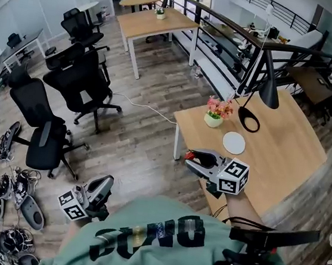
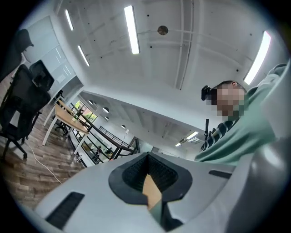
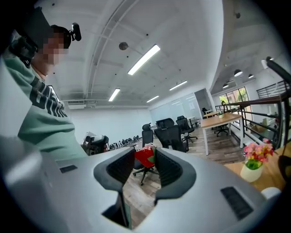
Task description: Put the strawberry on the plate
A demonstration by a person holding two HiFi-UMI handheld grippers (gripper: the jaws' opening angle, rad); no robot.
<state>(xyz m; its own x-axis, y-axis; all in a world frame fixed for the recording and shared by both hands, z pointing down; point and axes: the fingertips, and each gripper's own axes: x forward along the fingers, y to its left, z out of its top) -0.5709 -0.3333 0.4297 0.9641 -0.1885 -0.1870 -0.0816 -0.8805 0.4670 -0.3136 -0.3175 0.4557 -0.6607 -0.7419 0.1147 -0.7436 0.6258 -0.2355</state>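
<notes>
1. The right gripper [image 3: 144, 150] has its jaws closed on the strawberry [image 3: 143, 158], which sits red between the two dark pads, near their tips
2. From the head view that gripper is held out level at the near left edge of the table [image 1: 284, 149], with the strawberry at its front end and its marker cube toward the person
3. The strawberry is in the air in that grip, near the plate [image 1: 234, 142] but not on it
4. The plate is white and round, lies flat on the wooden table and has nothing on it
5. Just beyond the plate stands a small pot of pink flowers [image 1: 214, 118], and beside that the ring base of a black lamp [image 1: 267, 87] that leans over the table
6. The left gripper [image 2: 148, 157] has its jaws together with nothing between the pads
7. It is held low at the person's left side, well away from the table, above the wooden floor
8. Black office chairs [image 1: 84, 86] stand on the floor to the left
</notes>
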